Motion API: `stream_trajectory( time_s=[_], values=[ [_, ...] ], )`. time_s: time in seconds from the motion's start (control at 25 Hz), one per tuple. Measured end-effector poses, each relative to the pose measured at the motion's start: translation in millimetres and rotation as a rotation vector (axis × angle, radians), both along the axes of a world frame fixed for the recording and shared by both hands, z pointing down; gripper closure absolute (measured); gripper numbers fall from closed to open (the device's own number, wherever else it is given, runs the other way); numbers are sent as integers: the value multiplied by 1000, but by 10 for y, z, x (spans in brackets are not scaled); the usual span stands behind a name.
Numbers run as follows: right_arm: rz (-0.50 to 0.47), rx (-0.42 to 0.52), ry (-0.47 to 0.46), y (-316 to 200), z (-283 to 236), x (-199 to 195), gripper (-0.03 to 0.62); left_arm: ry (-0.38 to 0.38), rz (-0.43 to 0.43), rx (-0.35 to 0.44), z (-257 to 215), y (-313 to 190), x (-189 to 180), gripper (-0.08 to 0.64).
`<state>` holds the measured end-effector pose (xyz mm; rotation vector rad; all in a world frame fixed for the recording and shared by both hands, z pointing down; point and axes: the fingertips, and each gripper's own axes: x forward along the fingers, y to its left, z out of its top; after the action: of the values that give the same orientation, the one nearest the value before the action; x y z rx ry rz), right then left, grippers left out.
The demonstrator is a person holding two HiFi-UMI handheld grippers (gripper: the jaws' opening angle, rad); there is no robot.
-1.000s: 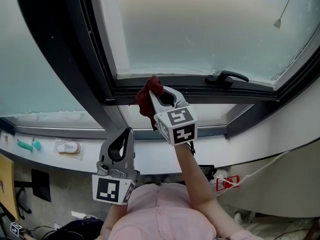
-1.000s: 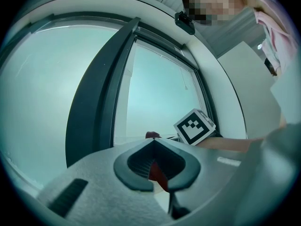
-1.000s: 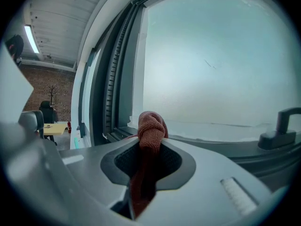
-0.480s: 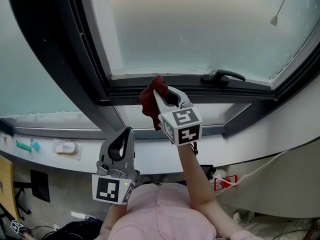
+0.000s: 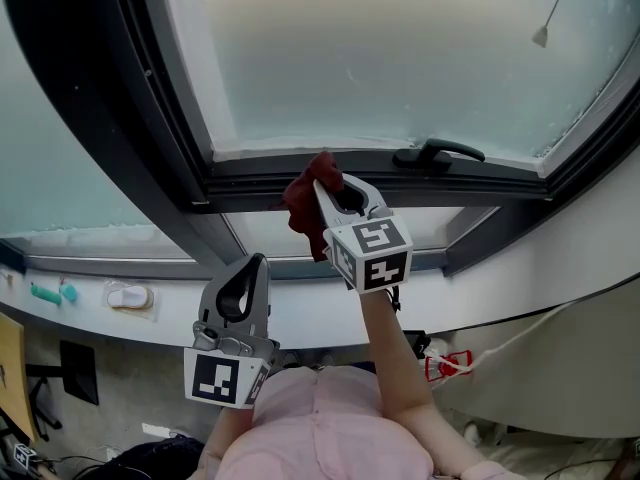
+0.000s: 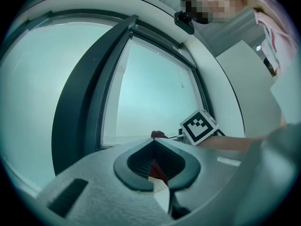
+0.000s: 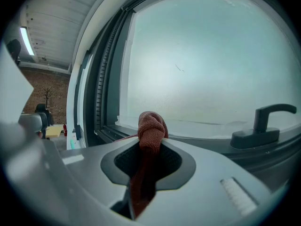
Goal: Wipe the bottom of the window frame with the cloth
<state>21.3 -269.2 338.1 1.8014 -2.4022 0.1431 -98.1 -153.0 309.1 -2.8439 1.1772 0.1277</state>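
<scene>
My right gripper (image 5: 326, 181) is shut on a dark red cloth (image 5: 305, 203), whose bunched end (image 7: 152, 126) pokes past the jaw tips and presses on the dark bottom rail of the window frame (image 5: 270, 181). In the right gripper view the cloth sits left of the black window handle (image 7: 263, 125). My left gripper (image 5: 256, 263) hangs lower, below the sill, shut with nothing between its jaws. In the left gripper view, the right gripper's marker cube (image 6: 200, 126) and the cloth (image 6: 158, 134) show ahead.
The window handle (image 5: 437, 153) lies on the rail right of the cloth. A thick dark mullion (image 5: 120, 98) rises on the left. A white sill (image 5: 480, 278) runs below. Small teal and white objects (image 5: 130, 295) rest on the left ledge. A blind cord (image 5: 552, 13) hangs top right.
My right gripper and the cloth have slid a little to the right along the bottom rail, toward the handle. The left gripper has stayed where it was.
</scene>
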Motion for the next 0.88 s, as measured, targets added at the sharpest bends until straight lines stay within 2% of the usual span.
stream_trajectory(
  time_s=[0.88],
  values=[
    [58,17,-54,123,2,528,514,2,7,-3,20,1,218,566]
  ],
)
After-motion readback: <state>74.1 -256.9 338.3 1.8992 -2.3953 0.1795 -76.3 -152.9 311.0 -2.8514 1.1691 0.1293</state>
